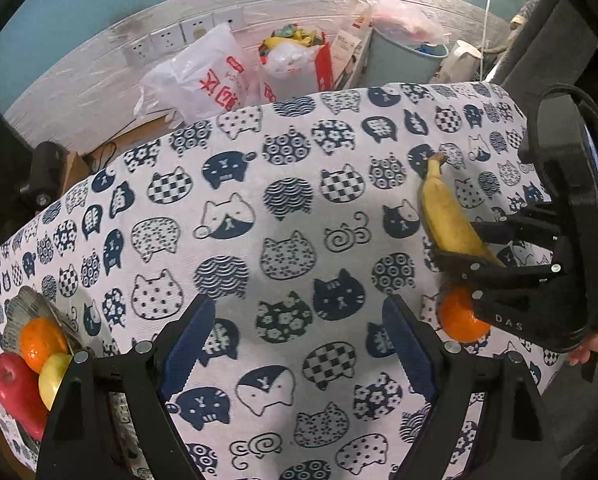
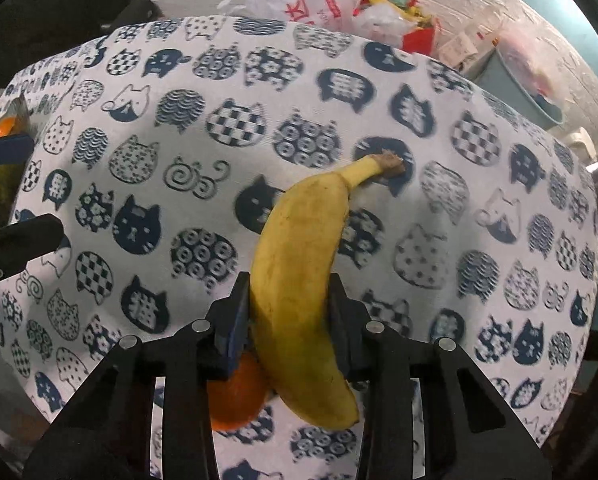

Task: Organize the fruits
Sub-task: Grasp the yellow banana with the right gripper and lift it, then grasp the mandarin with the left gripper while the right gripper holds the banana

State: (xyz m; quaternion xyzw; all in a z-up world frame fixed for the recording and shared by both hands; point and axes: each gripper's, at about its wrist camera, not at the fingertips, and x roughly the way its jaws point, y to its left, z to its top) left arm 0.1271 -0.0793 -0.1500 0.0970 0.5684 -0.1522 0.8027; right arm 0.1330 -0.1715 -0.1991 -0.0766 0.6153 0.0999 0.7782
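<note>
We see the right gripper (image 2: pixel 289 300) clenched on the banana (image 2: pixel 299 276), both fingers pressed against the fruit's sides around its middle. The stem end reaches forward past the fingertips and the blunt end hangs back toward the gripper body. From the left wrist view the same banana (image 1: pixel 447 216) shows up to our right, slanted, stem pointing away, with the right gripper (image 1: pixel 495 248) closed around its lower part; whether the fruit touches the cloth there, we cannot tell. Just beneath the right gripper sits an orange (image 2: pixel 237 396) on the cat-print tablecloth (image 2: pixel 179 184), partly hidden behind the left finger and the banana. In the left wrist view that orange (image 1: pixel 461 318) lies beside and below the right gripper's fingers, resting on the tablecloth (image 1: pixel 283 208). Our left gripper (image 1: pixel 299 344) is released, its blue-padded fingers (image 1: pixel 187 344) spread wide with nothing between them but bare cloth. Off to the left of the left gripper, near the cloth's edge, a glass bowl (image 1: pixel 29 306) holds a second orange (image 1: pixel 41 342), a red apple (image 1: pixel 17 390) and a yellow-green apple (image 1: pixel 55 376), all touching one another. Ahead of both grippers, beyond the far edge of the table, we note a white plastic bag with red print (image 1: pixel 203 76), a red bag stuffed with wrappers (image 1: pixel 295 60) and a pale blue bin (image 1: pixel 403 56) against a white wall.
</note>
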